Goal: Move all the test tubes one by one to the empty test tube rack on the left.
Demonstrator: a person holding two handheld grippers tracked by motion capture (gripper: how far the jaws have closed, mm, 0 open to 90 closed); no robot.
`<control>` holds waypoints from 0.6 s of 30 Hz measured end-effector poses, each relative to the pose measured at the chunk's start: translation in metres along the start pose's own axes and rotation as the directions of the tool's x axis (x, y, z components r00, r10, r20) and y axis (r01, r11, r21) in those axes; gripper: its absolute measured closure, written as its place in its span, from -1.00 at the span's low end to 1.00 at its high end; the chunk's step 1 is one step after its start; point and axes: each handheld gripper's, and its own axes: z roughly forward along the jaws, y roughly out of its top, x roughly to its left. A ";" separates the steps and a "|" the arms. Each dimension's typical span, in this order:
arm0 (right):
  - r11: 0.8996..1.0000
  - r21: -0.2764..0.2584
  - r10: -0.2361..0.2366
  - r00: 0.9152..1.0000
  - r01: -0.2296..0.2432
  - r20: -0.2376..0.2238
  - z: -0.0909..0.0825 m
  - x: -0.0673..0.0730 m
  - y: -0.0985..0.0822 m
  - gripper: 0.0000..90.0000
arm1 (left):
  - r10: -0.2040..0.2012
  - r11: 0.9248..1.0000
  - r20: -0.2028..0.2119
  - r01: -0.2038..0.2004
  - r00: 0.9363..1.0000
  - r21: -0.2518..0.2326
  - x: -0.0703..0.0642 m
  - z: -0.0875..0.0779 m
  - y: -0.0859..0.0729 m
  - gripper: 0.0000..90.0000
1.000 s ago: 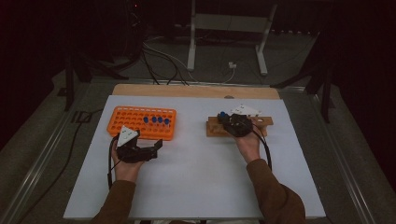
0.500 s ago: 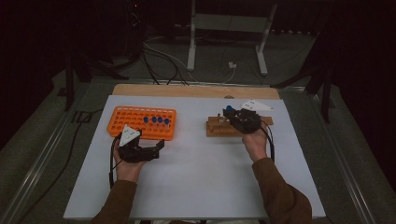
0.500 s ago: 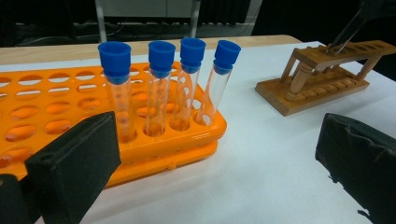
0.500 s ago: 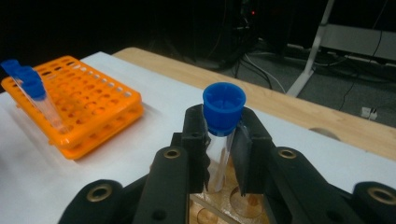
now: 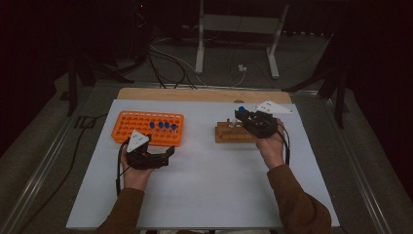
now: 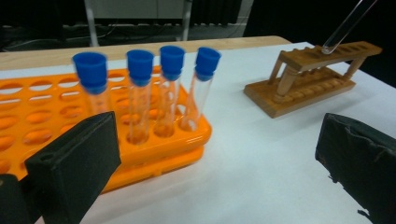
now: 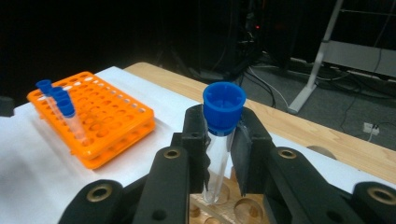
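The test tube (image 7: 218, 154) with the blue cap sits clamped in my right gripper (image 7: 219, 158), jaws closed tight on its glass just under the cap, its lower end at the top holes of the wooden rack (image 5: 234, 133). In the left gripper view its clear tip (image 6: 343, 28) hangs slanted just over the rack's top rail, so I can't tell whether it is going in or coming out. My left gripper (image 5: 163, 157) is nearest to me, low over the white table (image 5: 204, 190), jaws wide apart with nothing between them.

By my judgement the job is at its first tube: I see no other tube standing in the wooden rack, and four capped tubes (image 6: 149, 88) wait in a row in the orange rack (image 5: 146, 127).

Count: five tubes in all, one held, four in the orange rack; two racks; two grippers.
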 end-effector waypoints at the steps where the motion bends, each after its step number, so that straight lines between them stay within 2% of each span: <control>1: 1.000 0.002 -0.004 1.000 0.004 -0.004 0.000 0.001 0.000 0.71 | 0.005 1.000 0.006 -0.005 1.000 -0.001 -0.002 0.000 0.002 -0.97; 10: 0.999 0.031 -0.003 0.998 0.005 -0.062 0.000 0.012 -0.001 0.71 | 0.056 0.998 0.047 -0.056 0.997 -0.004 -0.017 0.010 0.014 -0.97; 18: 0.997 0.063 -0.024 0.993 0.031 -0.112 0.008 0.028 -0.005 0.70 | 0.088 0.996 0.090 -0.086 0.992 -0.024 -0.034 0.022 0.024 -0.95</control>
